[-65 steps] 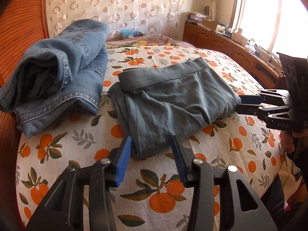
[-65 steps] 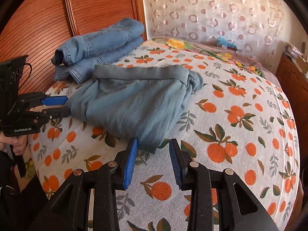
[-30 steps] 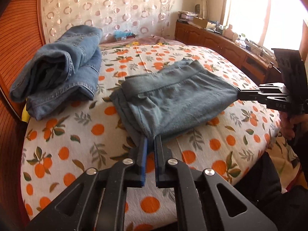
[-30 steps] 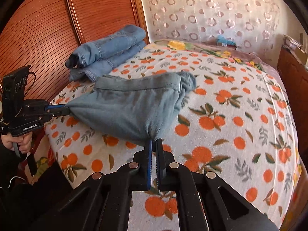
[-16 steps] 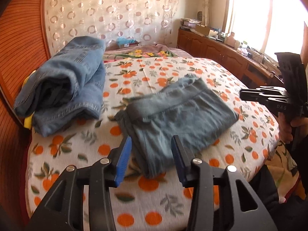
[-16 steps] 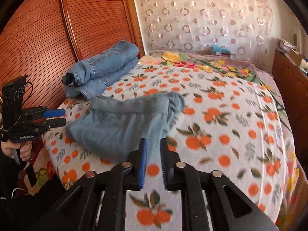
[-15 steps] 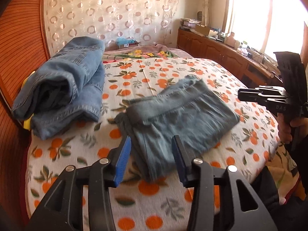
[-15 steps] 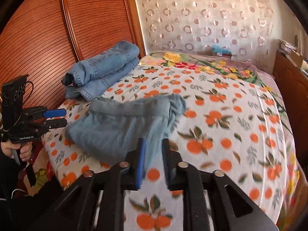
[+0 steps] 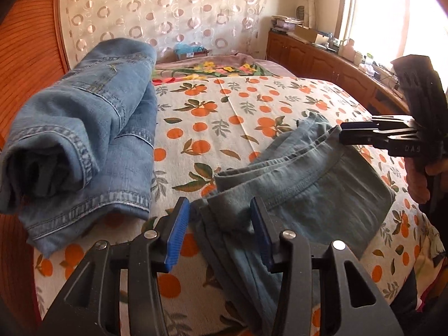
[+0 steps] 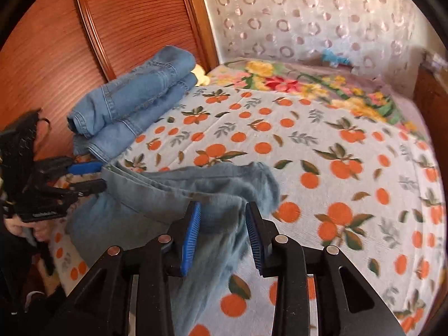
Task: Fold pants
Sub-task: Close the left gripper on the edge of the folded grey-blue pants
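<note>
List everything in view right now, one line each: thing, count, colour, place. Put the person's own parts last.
grey-blue pants: one, grey-blue, folded at the near edge of the bed, between both grippers
jeans: one folded pile, blue denim, on the bed by the headboard
bedspread: one, white with oranges, covering the bed
floral blanket: one, multicoloured, far end of the bed
headboard: one, reddish wood, behind the jeans
curtain: one, cream with circles, far wall
cabinet: one, brown wood, under the window, cluttered on top
left gripper: black with blue pads, open, jaws astride the pants' corner
right gripper: black with blue pads, open, just been opening, cloth between the jaws
hand: one, holding the right gripper
</note>
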The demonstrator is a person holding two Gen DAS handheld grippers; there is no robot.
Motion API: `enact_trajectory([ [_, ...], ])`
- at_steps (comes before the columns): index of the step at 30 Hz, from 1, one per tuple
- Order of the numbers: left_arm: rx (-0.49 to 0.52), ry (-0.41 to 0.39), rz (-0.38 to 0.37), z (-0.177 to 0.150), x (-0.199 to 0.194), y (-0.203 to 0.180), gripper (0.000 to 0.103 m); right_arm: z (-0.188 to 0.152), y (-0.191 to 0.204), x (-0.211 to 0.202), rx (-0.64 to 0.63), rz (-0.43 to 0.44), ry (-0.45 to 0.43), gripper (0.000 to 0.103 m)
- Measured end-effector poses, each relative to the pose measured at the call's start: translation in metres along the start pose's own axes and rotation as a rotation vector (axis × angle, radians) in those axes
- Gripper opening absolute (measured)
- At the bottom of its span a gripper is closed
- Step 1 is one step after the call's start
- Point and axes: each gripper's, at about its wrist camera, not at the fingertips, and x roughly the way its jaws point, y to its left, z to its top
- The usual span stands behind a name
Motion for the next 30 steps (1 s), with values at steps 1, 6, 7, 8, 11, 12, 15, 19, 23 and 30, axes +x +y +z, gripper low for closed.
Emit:
enact_trajectory([
  [1,-0.004,-0.001,-0.018,0.0,0.0,0.001,0.046,0.002,-0.004,0.003,0.012,0.028,0.008,0.034],
  [6,-0.004,-0.018,-0.044,0.003,0.001,0.003,0.028,0.006,-0.014,0.014,0.011,0.057,0.023,0.02],
  [7,-0.002,-0.023,-0.048,0.003,0.0,0.003,0.021,0.006,-0.014,0.014,0.001,0.057,0.02,0.018],
  [8,0.004,-0.03,-0.052,0.004,-0.001,0.002,0.012,0.007,-0.012,0.013,-0.009,0.058,0.013,0.015],
  [11,-0.007,-0.069,-0.049,0.008,-0.005,0.004,0.008,0.009,-0.008,0.005,-0.021,0.046,-0.041,0.013],
  [12,-0.014,-0.077,-0.046,0.01,-0.005,0.005,0.008,0.009,-0.006,0.002,-0.024,0.038,-0.061,0.013],
  [15,-0.023,-0.077,-0.038,0.013,-0.002,0.005,0.008,0.009,-0.003,0.004,-0.034,-0.006,-0.081,0.013],
  [19,-0.034,-0.058,-0.009,0.011,0.002,0.005,0.014,0.003,-0.001,0.019,-0.043,-0.049,-0.03,0.014],
  [23,-0.067,-0.042,-0.006,0.004,-0.005,0.008,0.036,0.004,-0.003,0.011,-0.014,-0.065,-0.043,0.033],
  [30,-0.079,-0.006,0.007,-0.01,-0.003,0.004,0.053,-0.002,-0.007,0.005,-0.016,-0.057,-0.04,0.052],
])
